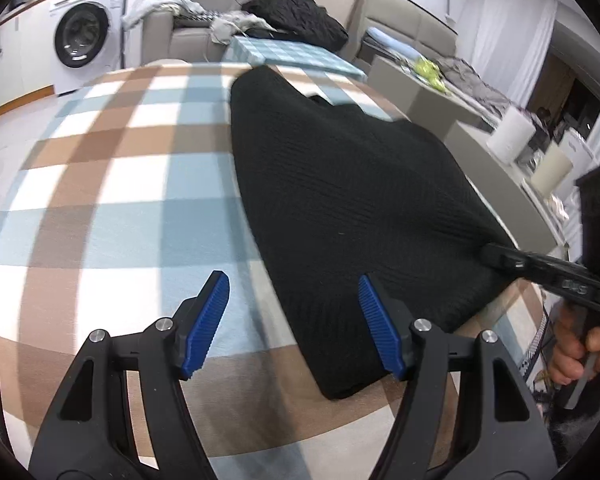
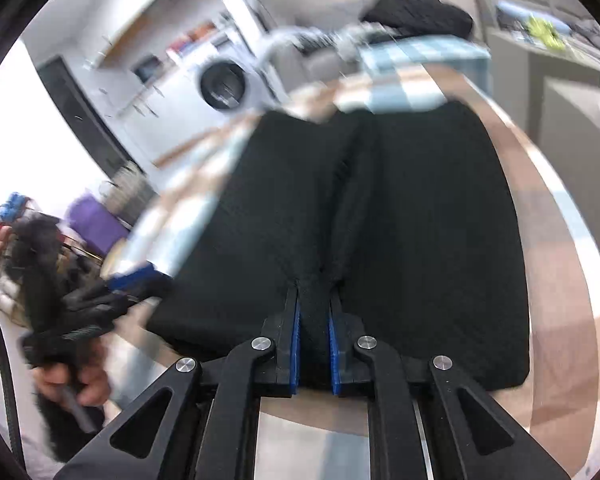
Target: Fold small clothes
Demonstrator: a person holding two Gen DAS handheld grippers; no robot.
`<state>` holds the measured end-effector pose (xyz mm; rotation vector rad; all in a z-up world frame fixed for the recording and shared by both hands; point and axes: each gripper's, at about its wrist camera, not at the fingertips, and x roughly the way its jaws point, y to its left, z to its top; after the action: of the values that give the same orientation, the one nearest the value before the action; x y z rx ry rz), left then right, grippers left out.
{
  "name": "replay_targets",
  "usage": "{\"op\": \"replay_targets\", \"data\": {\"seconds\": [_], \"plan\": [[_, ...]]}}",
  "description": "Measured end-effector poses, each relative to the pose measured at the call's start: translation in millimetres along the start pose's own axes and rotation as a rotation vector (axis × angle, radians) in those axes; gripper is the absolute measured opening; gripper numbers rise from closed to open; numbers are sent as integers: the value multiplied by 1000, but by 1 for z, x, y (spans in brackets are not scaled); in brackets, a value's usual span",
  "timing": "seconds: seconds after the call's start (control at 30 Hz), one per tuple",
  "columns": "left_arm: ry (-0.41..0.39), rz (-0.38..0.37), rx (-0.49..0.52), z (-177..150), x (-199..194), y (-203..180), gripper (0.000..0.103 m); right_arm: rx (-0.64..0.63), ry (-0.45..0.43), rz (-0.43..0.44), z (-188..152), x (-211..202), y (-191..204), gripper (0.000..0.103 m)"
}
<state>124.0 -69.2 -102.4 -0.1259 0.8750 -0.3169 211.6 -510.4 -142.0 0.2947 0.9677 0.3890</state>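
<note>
Between the blue pads (image 2: pixel 294 354) of the right claw (image 2: pixel 314 300), a pinched fold of the black knit garment (image 2: pixel 420 220) is gripped at its near edge, the jaws drawn almost together on the cloth. In the left wrist view, the same claw (image 1: pixel 496 254) is seen reaching in from the right onto the garment's (image 1: pixel 340 184) near right corner, with the hand (image 1: pixel 580 356) that carries it shown below at the frame's edge. The left claw (image 1: pixel 294 292) is held open above the near left edge of the garment, its right pad (image 1: pixel 378 324) over the black fabric and its left pad (image 1: pixel 206 322) over the cloth beside it; nothing is clamped between them. The garment is spread flat on the table, which is covered by a checked cloth (image 1: pixel 120 184) of brown, pale blue and white. Farther back, a grey sofa (image 1: pixel 188 28) is seen with a dark bundle of clothing (image 1: pixel 296 16) piled on it, and a white washing machine (image 1: pixel 88 28) is set against the wall at the left. The right wrist view is blurred, so finer detail cannot be told there.
</note>
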Motion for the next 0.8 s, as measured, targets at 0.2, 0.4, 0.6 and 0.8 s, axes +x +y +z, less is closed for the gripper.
{"op": "replay_targets", "data": {"seconds": [0.2, 0.4, 0.6, 0.8], "plan": [[72, 29, 52, -12, 15, -13, 65, 5, -12, -1, -4, -6, -8, 11], [91, 53, 43, -17, 16, -13, 65, 16, 18, 7, -6, -1, -15, 12], [89, 62, 44, -17, 13, -12, 66, 16, 19, 17, -2, -7, -12, 22], [96, 72, 37, -15, 13, -11, 66, 43, -9, 21, 6, -7, -15, 33]]}}
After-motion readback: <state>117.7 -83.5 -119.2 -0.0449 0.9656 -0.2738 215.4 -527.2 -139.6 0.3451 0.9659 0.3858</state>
